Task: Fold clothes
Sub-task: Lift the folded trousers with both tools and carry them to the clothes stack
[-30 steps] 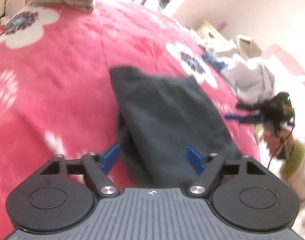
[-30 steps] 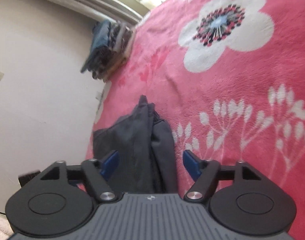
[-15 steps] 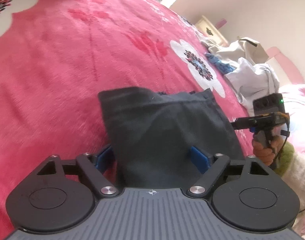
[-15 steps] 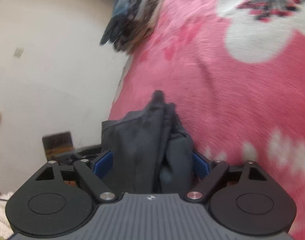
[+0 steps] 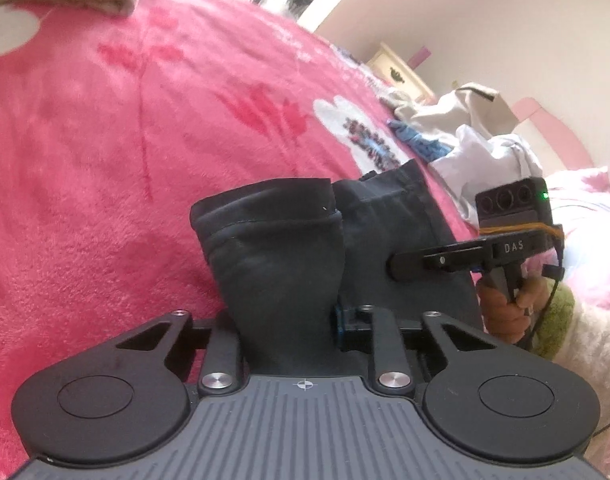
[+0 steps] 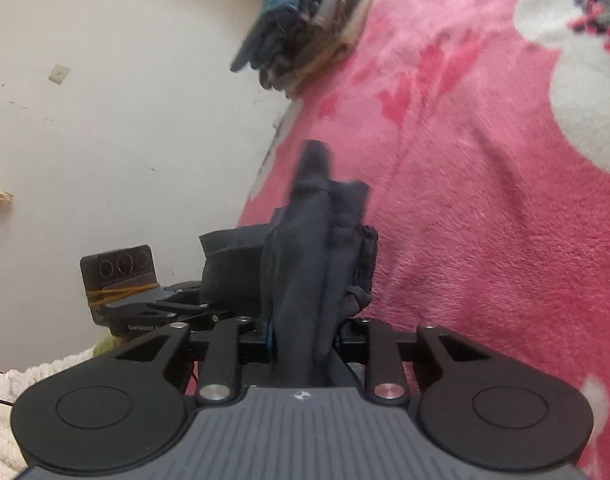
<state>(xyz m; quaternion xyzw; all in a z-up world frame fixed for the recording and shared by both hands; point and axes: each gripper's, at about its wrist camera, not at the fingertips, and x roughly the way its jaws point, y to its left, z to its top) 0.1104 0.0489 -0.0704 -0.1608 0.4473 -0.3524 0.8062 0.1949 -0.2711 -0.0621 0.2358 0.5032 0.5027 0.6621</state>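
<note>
The dark garment [image 5: 281, 256] hides the left gripper [image 5: 289, 320]'s left fingertip. In the right wrist view, bunched cloth covers both pads of the right gripper [image 6: 305, 340]. Far ahead, the folded stack [image 6: 305, 24] is blurred and cut by the top edge.

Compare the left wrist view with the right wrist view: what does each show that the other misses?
Only the left wrist view shows the heap of pale, unfolded clothes at the far right of the bed, a cream cabinet by the wall, and the right gripper seen from outside. Only the right wrist view shows the bare wall with a switch plate and the left gripper from outside. Both show the dark garment pinched in each gripper, the pink flowered blanket and the stack of folded clothes.
</note>
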